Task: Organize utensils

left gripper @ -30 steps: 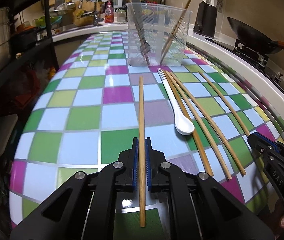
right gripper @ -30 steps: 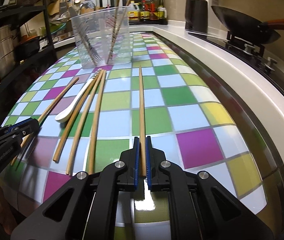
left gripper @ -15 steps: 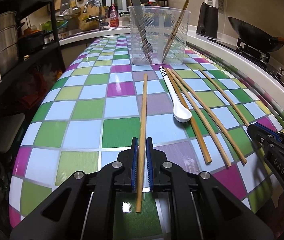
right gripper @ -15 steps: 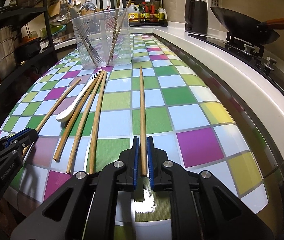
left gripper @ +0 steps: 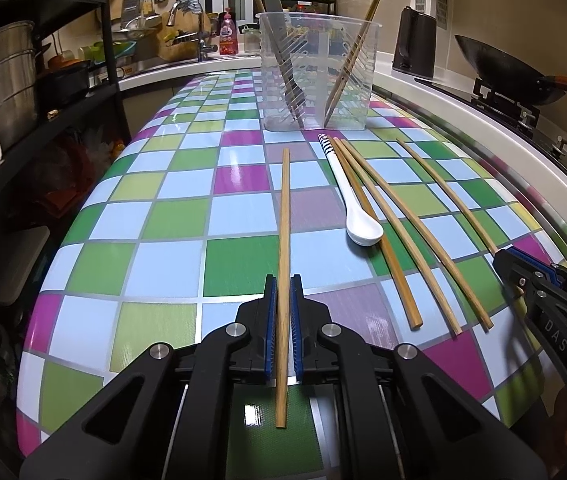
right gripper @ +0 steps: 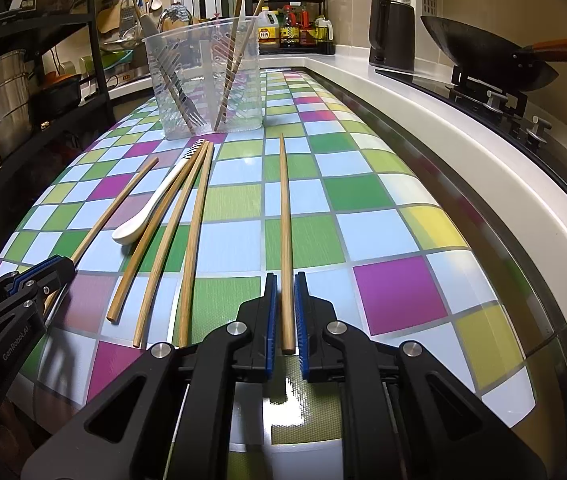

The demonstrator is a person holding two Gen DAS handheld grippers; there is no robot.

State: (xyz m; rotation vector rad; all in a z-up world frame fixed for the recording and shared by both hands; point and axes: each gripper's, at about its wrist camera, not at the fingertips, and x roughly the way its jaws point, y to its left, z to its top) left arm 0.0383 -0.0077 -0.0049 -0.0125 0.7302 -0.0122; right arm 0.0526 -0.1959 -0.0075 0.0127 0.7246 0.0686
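Note:
My left gripper (left gripper: 282, 286) is shut on a wooden chopstick (left gripper: 284, 216) that points away toward a clear plastic holder (left gripper: 317, 76) with forks and chopsticks in it. My right gripper (right gripper: 286, 282) has its pads around another wooden chopstick (right gripper: 284, 216), with a small gap on each side. Between the two lie a white ceramic spoon (left gripper: 357, 216) and three loose chopsticks (left gripper: 411, 232) on the checkered table. The same spoon (right gripper: 145, 210) and holder (right gripper: 203, 80) show in the right wrist view. Each gripper shows at the edge of the other's view, the left (right gripper: 23, 284) and the right (left gripper: 531, 276).
The checkered tabletop (left gripper: 171, 216) ends at a white counter edge (right gripper: 483, 152) on the right. A black kettle (right gripper: 391, 34) and a wok on a stove (right gripper: 491, 56) stand beyond it. A dark shelf rack with pots (left gripper: 7, 80) is at the left.
Both grippers have lifted slightly and pulled back. The right jaws have loosened a little around their chopstick. The left stays clamped on its chopstick.

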